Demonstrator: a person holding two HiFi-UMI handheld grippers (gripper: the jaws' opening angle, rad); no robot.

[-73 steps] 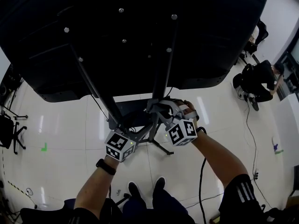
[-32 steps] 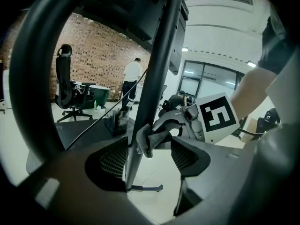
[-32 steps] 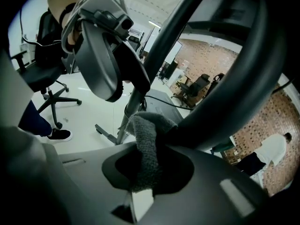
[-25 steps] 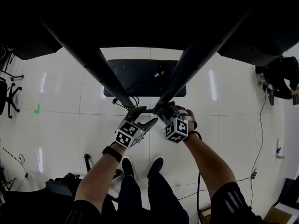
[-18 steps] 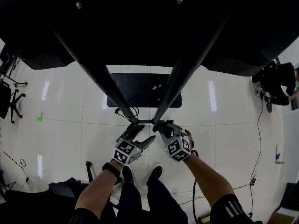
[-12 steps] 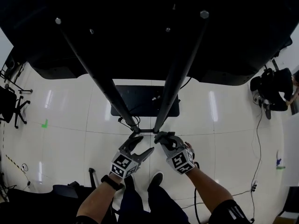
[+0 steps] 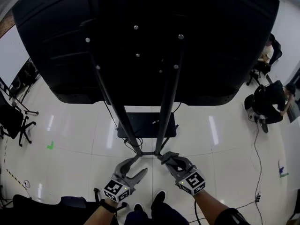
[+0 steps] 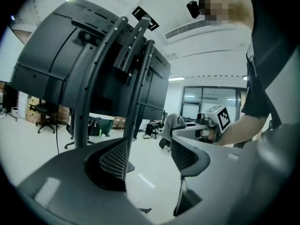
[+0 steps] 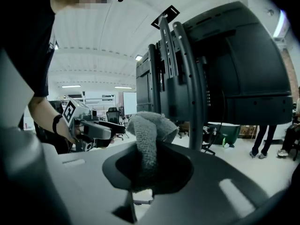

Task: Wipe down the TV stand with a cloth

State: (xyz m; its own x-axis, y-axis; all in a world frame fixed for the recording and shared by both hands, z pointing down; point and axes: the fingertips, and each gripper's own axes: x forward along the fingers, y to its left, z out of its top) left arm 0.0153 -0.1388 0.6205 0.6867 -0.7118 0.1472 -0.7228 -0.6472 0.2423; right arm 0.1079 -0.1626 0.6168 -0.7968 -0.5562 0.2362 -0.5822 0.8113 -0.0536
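The TV stand's two dark poles (image 7: pixel 166 111) run down from the black back of the TV (image 7: pixel 150 36) to a flat base (image 7: pixel 146 124) on the floor. My right gripper (image 7: pixel 165 158) is shut on a grey fuzzy cloth (image 9: pixel 147 128), with the cloth close to the foot of the right pole. In the right gripper view the poles (image 9: pixel 194 93) stand just behind the cloth. My left gripper (image 7: pixel 135 167) is open and holds nothing, near the foot of the left pole. The left gripper view shows the poles (image 8: pixel 136 93) beyond its jaws, and the cloth (image 8: pixel 176 123) at the right.
The floor is glossy white tile (image 7: pixel 75 135). An office chair (image 7: pixel 14 121) stands at the left and a green tape mark (image 7: pixel 50 146) lies near it. People (image 7: pixel 267 93) are at the far right, with a cable (image 7: pixel 255 139) across the floor there.
The view has tilted up, so the TV's back fills the top. Both grippers sit lower in view, still by the pole feet. The right stays shut on the cloth and the left stays open.
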